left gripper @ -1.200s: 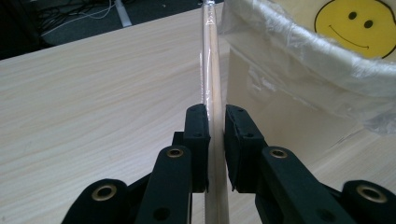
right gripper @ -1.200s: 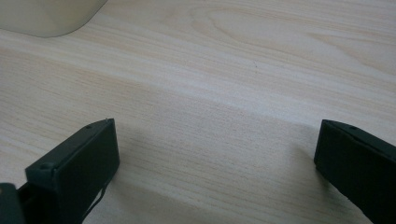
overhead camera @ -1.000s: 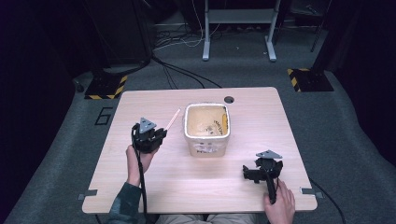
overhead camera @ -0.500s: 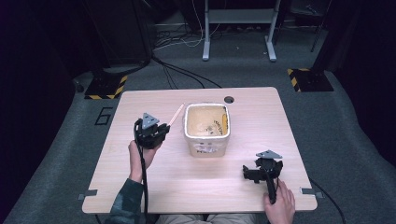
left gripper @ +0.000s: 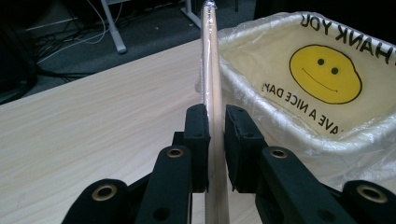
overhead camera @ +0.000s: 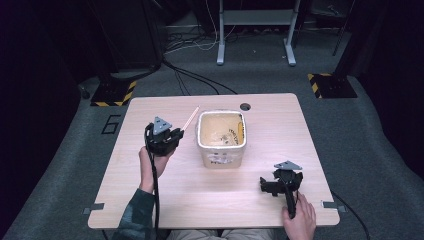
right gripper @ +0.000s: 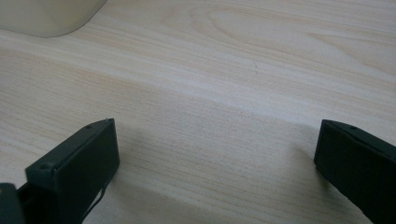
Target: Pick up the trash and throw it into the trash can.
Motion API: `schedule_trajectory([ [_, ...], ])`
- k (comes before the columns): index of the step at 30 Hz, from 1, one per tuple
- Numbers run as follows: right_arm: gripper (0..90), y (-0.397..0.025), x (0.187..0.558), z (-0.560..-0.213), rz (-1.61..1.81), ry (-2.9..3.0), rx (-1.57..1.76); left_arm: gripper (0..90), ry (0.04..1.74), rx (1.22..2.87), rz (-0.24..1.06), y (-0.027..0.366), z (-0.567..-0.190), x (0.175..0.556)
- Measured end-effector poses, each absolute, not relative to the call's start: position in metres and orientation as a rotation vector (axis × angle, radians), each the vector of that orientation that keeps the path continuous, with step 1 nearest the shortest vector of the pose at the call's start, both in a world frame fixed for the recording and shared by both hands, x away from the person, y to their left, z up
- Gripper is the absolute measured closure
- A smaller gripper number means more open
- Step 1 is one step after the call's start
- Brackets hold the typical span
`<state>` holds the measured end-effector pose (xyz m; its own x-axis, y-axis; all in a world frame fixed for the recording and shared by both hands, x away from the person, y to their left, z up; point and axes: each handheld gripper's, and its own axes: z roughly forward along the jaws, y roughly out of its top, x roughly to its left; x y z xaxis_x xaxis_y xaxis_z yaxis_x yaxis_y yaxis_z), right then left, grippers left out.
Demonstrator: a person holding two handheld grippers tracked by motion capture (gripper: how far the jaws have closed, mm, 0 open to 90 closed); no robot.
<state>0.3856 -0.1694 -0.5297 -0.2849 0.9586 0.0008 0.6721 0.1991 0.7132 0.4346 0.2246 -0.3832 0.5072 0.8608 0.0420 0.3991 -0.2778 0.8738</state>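
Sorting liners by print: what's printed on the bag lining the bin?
A yellow smiley face with black lettering on the bag, clearest in the left gripper view.

Grippers: I count two, the left gripper (overhead camera: 170,137) near the tabletop's left edge and the right gripper (overhead camera: 281,184) by its near right corner.
Wrapped sticks: one, the wrapped stick (left gripper: 211,70) clamped between my left jaws.
Bins: one, the lined bin (overhead camera: 221,137) mid-tabletop.
Bin liners: one, the smiley bag (left gripper: 322,74).
Tabletop holes: one, the cable hole (overhead camera: 245,106) at the far edge.
Items inside the bin: too blurred to count, perhaps a few.
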Motion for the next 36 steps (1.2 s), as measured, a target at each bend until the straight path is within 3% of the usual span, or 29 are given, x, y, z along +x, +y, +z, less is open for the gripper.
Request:
schedule_trajectory([
  [36,0.0,-0.169,0.386,-0.53,0.854,2.031,1.52,79.4,0.937,1.869,0.666,0.187,-0.351,0.451],
])
